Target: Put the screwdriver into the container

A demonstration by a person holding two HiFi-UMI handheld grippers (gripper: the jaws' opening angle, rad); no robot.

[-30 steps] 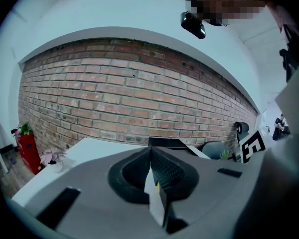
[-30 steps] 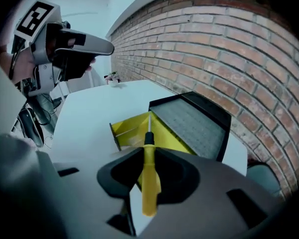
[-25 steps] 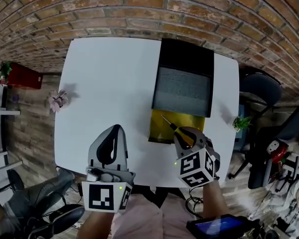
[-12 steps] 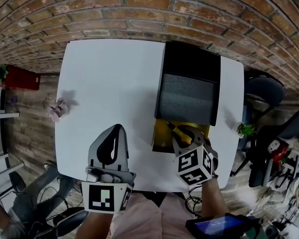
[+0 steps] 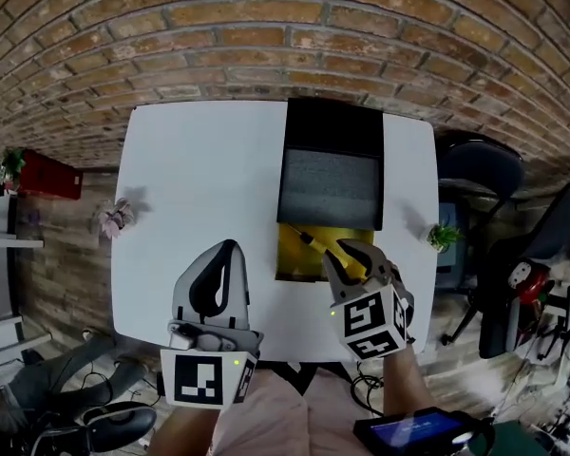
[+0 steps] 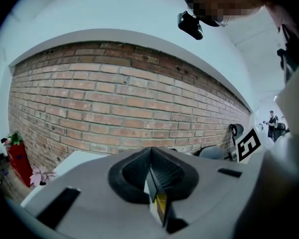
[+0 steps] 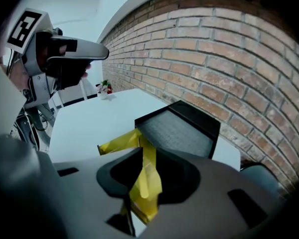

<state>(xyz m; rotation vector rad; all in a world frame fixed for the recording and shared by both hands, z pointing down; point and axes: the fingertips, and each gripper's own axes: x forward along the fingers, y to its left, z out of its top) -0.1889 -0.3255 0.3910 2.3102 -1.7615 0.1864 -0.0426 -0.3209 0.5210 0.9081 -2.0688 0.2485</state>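
The screwdriver (image 5: 313, 241) has a yellow and black handle and a thin shaft pointing up-left. My right gripper (image 5: 348, 253) is shut on its handle and holds it over the yellow tray (image 5: 294, 259); these jaws have just been opening slightly, with the handle still between them. In the right gripper view the yellow handle (image 7: 145, 180) fills the gap between the jaws. Behind the tray lies a black box (image 5: 328, 186) with a grey inside (image 7: 177, 128). My left gripper (image 5: 218, 259) hovers over the table's near edge, its jaws (image 6: 151, 156) shut and empty.
On the white table (image 5: 199, 179) are a small pink flower (image 5: 114, 218) at the left edge and a little green plant (image 5: 444, 236) at the right edge. A brick wall (image 5: 266, 36) runs behind. A red planter (image 5: 43, 174) and a chair (image 5: 480, 174) flank the table.
Both grippers have risen slightly towards the camera. The screwdriver stays in the right jaws over the yellow tray. The head camera has shifted, so the table sits differently in the view.
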